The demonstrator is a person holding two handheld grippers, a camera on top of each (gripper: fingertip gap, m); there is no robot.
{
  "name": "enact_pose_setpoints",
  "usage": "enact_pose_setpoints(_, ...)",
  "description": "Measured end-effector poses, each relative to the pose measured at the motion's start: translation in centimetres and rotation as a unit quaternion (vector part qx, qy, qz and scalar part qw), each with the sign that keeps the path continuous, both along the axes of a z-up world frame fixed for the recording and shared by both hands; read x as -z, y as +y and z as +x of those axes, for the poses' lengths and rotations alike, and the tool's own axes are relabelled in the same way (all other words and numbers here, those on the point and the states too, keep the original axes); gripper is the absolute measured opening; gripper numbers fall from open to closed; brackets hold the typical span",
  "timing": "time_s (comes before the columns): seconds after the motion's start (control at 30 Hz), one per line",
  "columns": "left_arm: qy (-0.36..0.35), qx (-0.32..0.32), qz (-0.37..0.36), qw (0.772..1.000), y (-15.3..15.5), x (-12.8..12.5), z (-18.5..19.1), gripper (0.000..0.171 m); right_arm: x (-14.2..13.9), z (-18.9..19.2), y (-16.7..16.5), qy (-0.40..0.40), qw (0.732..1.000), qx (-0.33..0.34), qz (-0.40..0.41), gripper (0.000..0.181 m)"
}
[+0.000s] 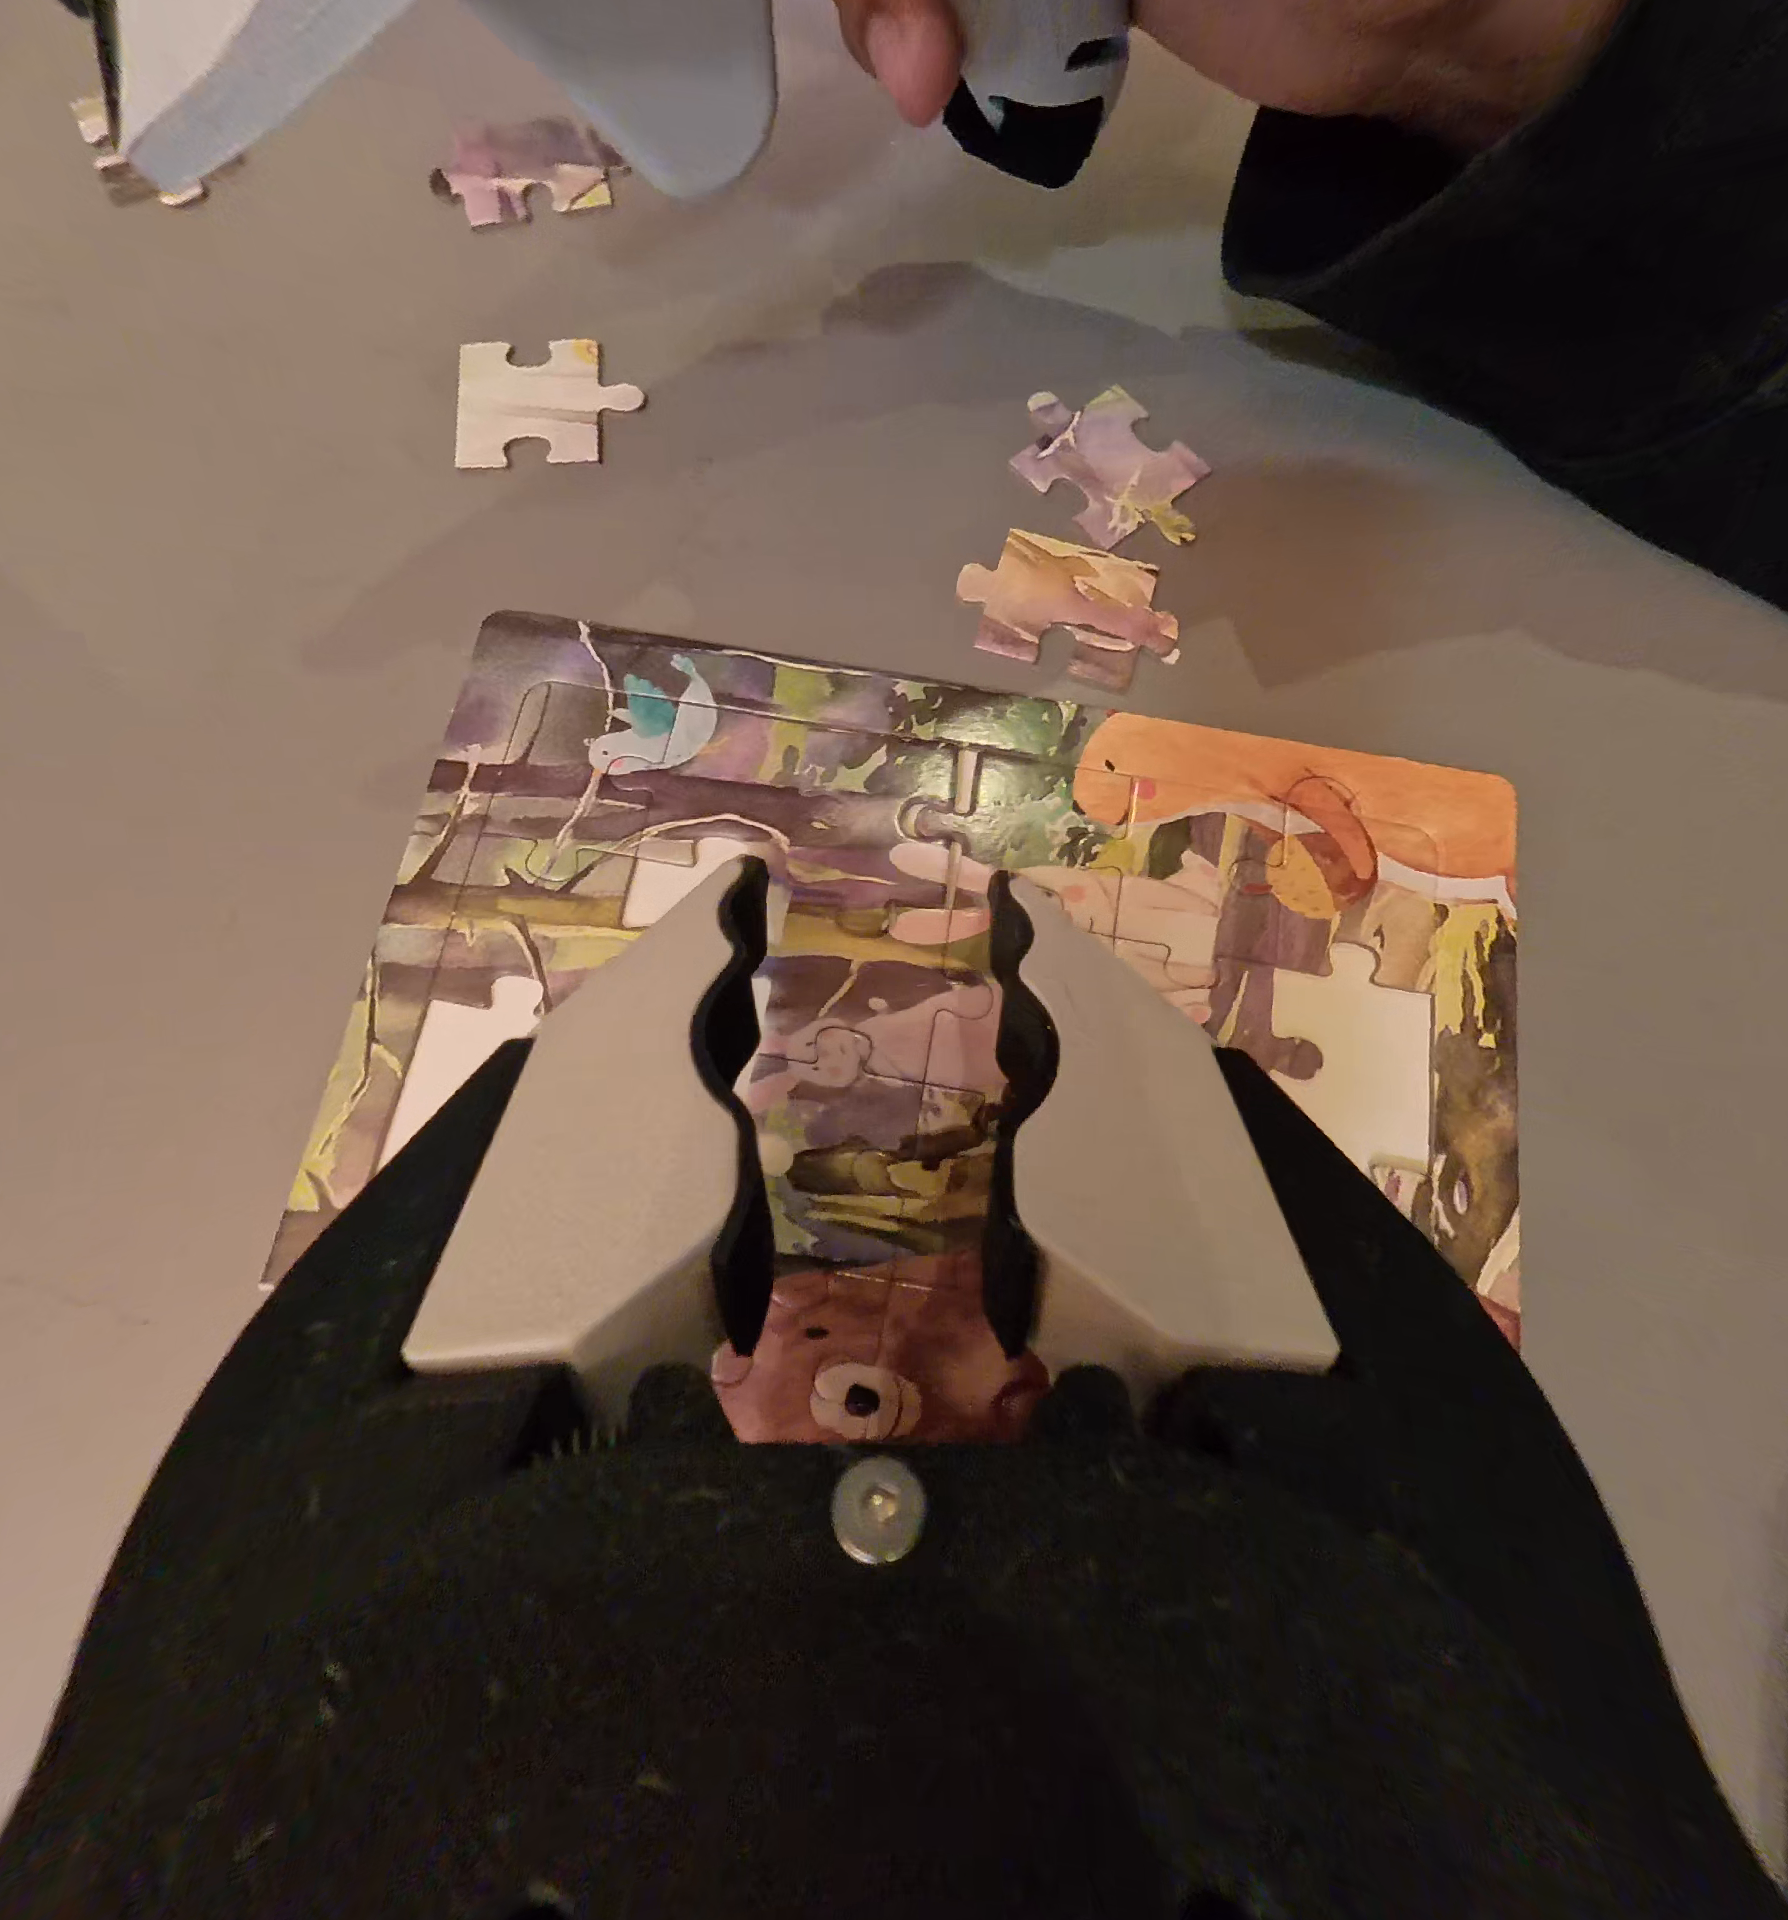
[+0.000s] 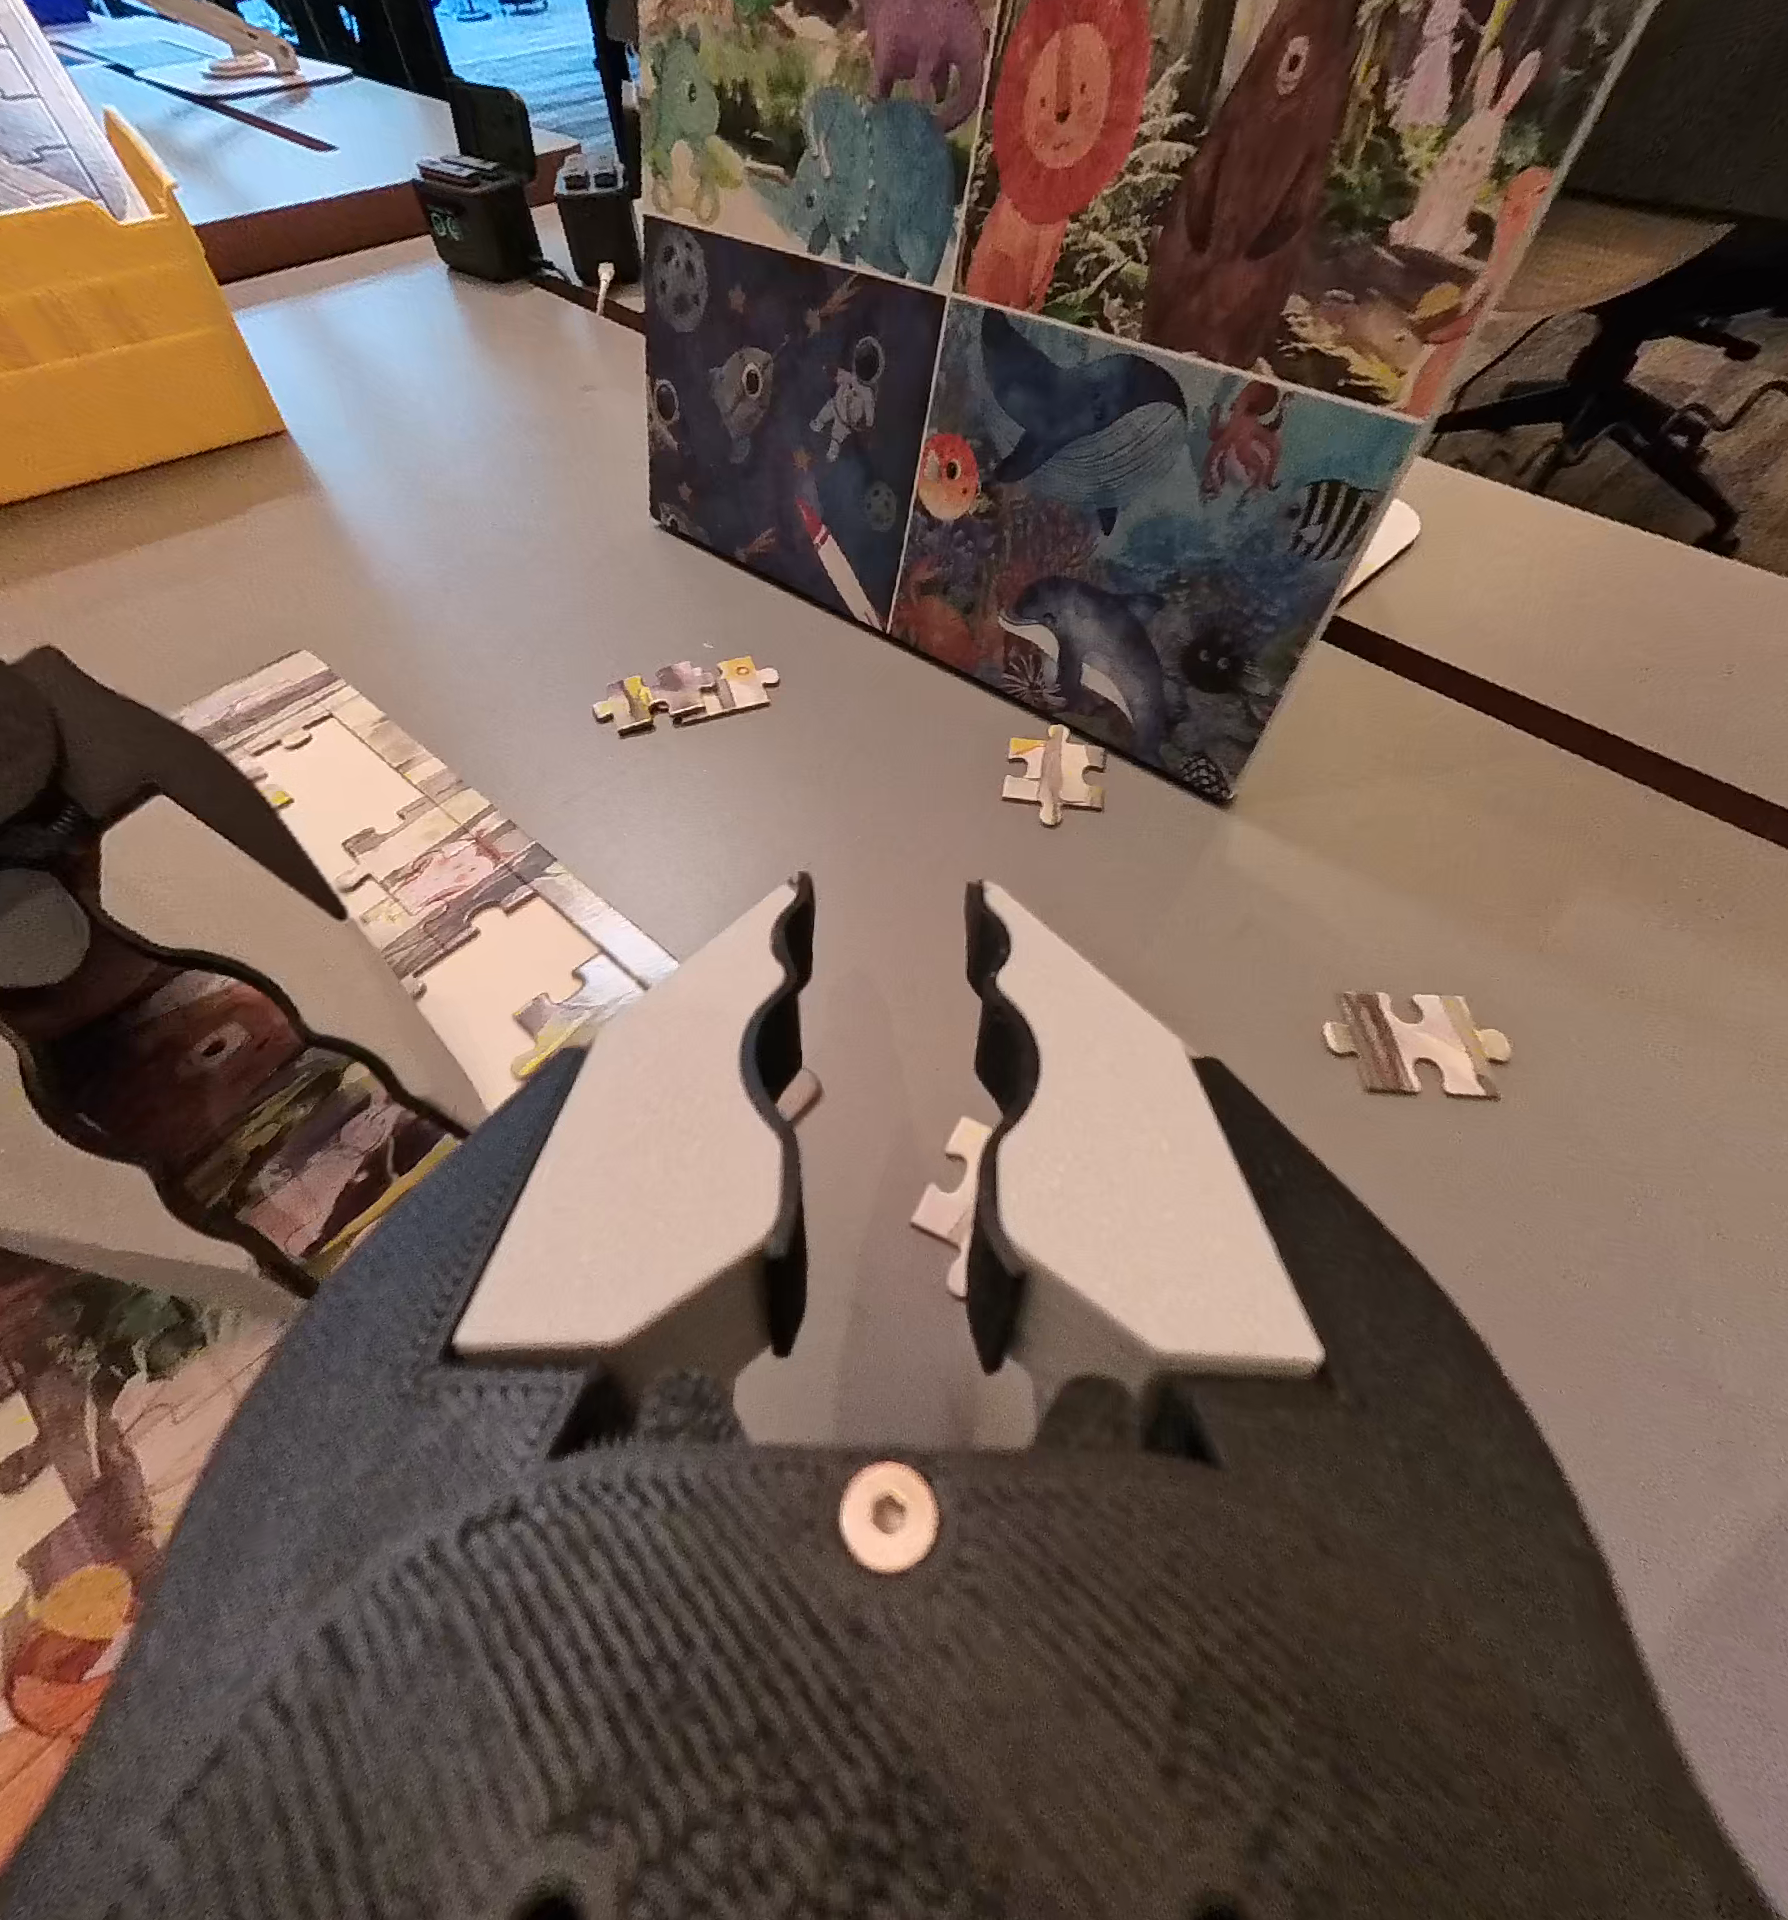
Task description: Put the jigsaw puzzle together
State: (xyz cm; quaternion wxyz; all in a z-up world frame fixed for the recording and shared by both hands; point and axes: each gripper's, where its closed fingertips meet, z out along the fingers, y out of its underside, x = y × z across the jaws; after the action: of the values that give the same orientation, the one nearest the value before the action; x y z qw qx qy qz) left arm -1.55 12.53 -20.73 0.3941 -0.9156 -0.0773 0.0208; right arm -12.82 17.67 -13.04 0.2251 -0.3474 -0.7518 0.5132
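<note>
Lying flat on the grey table, the colourful cardboard jigsaw puzzle board is sitting partly filled beneath the released, empty left gripper. Only the right wrist view is showing the tall illustrated puzzle box. The right gripper is hovering spread apart, empty, over a pale loose puzzle piece.

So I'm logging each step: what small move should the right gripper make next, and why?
Probably lower the right gripper and close on the loose piece beneath it: its jaws stand open and empty, and the puzzle board shows bare white gaps.
</note>
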Motion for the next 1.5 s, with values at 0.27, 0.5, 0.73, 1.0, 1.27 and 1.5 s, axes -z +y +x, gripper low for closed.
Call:
enact_pose_setpoints(0.27,-0.003,0.013,-0.001,1.0,0.2,0.0,0.4,0.039,1.0,0.5,-0.9,-0.018,0.999,-0.025,0.018,0.028)
enact_pose_setpoints(0.5,-0.006,0.01,-0.001,1.0,0.2,0.0,0.3,0.039,1.5,1.8,-1.6,-0.046,0.996,-0.074,0.027,0.013)
enact_pose_setpoints(0.73,0.0,0.007,0.002,1.0,0.1,-0.1,0.2,0.039,4.4,5.6,-2.9,-0.115,0.972,-0.189,0.081,0.002)
enact_pose_setpoints(1.0,0.008,0.005,0.033,0.999,0.3,-1.3,0.1,0.031,4.4,10.0,-5.3,-0.199,0.928,-0.315,0.008,0.0)
enact_pose_setpoints(1.27,0.003,-0.022,0.03,0.999,0.3,-1.1,-0.9,0.019,6.0,8.8,-4.1,-0.215,0.937,-0.27,0.046,0.0)
enact_pose_setpoints(1.5,-0.002,-0.026,0.022,0.999,0.2,-0.7,-1.1,0.018,7.2,9.0,-3.6,-0.239,0.932,-0.263,0.068,0.0)
